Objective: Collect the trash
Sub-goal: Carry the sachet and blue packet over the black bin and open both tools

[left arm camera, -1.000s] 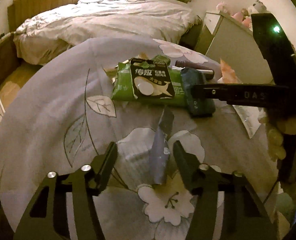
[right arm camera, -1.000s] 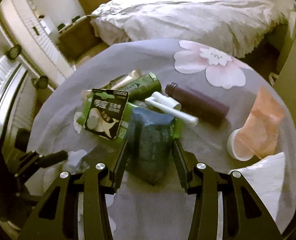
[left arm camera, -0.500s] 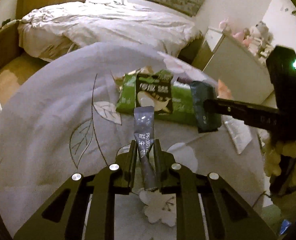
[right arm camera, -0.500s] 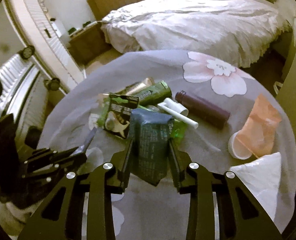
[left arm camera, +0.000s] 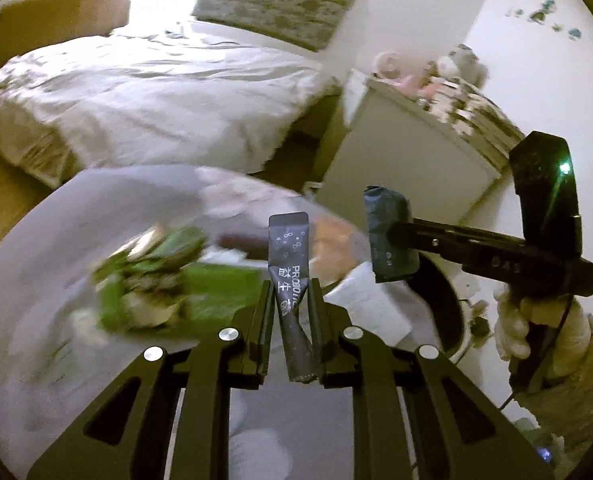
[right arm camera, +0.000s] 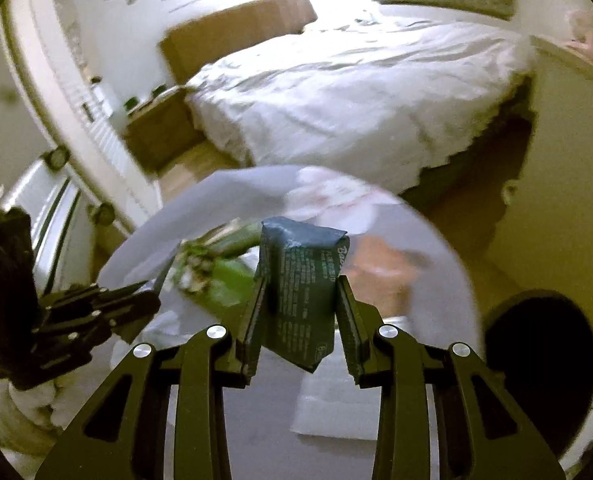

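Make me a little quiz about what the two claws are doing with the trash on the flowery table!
1. True or false: the left claw is shut on a thin dark sachet.
2. What does the right claw hold? A) a green pack B) a dark blue-green packet C) a brown tube
3. Fill in: the green pack lies on the ____ with the flowered cloth.

Key
1. True: the sachet stands pinched between its fingers.
2. B: the dark blue-green packet is pinched between its fingers, above the table.
3. Table.
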The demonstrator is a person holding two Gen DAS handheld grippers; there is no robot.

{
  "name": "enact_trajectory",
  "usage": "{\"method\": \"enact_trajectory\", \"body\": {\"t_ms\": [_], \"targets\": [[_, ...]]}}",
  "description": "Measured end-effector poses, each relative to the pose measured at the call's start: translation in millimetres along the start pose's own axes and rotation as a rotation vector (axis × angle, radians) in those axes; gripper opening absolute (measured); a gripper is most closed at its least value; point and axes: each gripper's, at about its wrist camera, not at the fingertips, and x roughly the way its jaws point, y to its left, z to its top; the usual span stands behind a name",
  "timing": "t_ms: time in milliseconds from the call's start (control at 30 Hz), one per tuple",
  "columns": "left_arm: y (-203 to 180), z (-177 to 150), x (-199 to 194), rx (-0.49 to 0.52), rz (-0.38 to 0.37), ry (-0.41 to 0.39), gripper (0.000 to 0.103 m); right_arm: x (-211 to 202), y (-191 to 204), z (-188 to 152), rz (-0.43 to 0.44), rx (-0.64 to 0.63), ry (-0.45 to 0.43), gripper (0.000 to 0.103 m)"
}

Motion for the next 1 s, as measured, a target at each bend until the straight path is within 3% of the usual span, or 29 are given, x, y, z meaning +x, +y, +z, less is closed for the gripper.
{"method": "enact_trajectory", "body": {"t_ms": [233,533,1000], "targets": [[-57.6,20.5,58.6,0.057,-0.116,0.052,0.018,-34.0,-85.2,-14.1,-0.111,0.126,-0.042,0.034],[-126.0,26.4,124.7,0.128,-0.226,0.138,0.018,-46.6,-176.1,-52.7,-0.219,0.293,-0.042,0.034],[-170.8,15.8,177.3,0.181,-0.255,0.235,0.018,-33.2,-241.1,-91.9,-0.278,0.432,0.002,0.034]]}}
